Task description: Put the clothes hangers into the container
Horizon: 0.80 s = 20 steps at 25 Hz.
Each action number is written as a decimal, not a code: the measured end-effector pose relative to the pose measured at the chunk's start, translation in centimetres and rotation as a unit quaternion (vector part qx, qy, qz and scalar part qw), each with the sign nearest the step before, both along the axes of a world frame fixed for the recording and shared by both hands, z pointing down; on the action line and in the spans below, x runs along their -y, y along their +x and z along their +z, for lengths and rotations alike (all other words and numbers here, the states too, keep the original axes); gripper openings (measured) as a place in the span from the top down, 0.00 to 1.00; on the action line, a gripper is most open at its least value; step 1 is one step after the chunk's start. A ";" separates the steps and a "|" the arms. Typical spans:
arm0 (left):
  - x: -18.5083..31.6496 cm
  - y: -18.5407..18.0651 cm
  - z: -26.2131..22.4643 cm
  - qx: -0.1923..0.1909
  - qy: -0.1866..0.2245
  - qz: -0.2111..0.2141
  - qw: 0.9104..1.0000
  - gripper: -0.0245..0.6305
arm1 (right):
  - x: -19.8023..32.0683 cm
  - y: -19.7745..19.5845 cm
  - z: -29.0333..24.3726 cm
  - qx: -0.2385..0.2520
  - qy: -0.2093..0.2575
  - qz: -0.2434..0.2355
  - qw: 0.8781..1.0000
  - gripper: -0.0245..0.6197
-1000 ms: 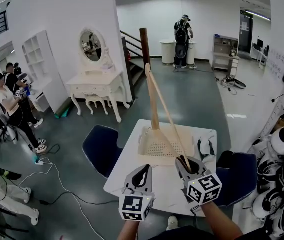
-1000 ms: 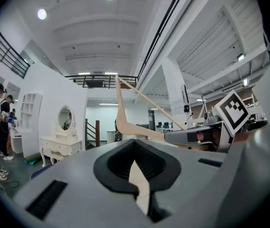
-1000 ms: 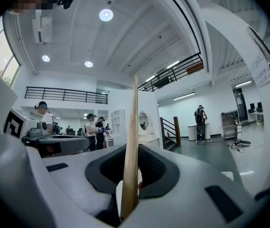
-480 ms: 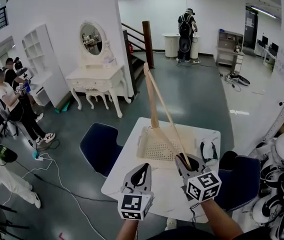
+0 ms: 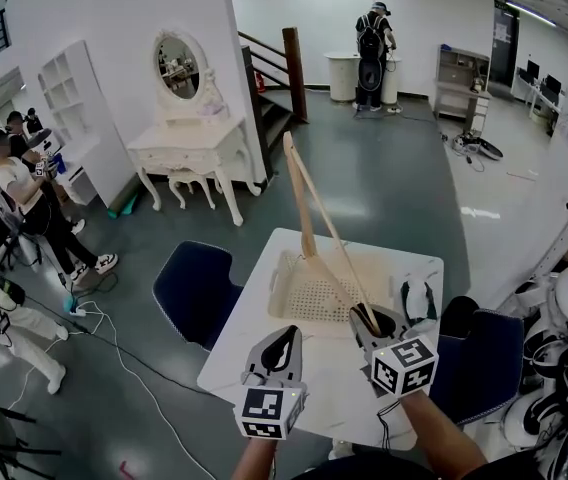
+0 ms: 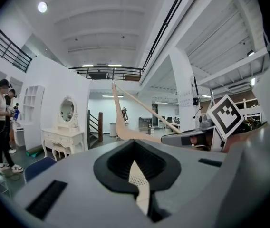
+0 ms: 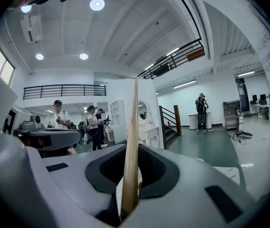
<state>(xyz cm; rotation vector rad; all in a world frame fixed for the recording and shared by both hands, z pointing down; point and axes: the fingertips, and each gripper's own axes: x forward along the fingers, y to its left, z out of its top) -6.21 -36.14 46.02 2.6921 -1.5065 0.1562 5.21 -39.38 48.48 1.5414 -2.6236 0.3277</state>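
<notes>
A glossy grey-green floor point(image 5: 384, 188) spreads through a tall white hall. A white partition wall point(image 5: 114, 28) backs a white dressing table with an oval mirror point(image 5: 186, 138) and a white open shelf unit point(image 5: 72, 103). Just beside them rises a dark staircase with a brown wooden post point(image 5: 292, 68). Dark blue chairs point(image 5: 194, 290) flank the white square tabletop point(image 5: 232, 360). Round ceiling lights point(image 7: 96, 4) glow above a black balcony railing point(image 7: 61, 90).
</notes>
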 end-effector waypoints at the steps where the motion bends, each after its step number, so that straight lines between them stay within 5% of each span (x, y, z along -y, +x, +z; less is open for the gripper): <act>1: 0.2 0.1 0.1 0.001 -0.002 0.001 1.000 0.96 | 0.3 0.1 0.4 0.000 -0.006 0.001 1.000 0.86; 20: 3.5 0.4 3.4 0.011 -0.030 -0.013 0.999 0.96 | 5.1 1.0 10.1 -0.044 -0.104 -0.007 0.994 0.86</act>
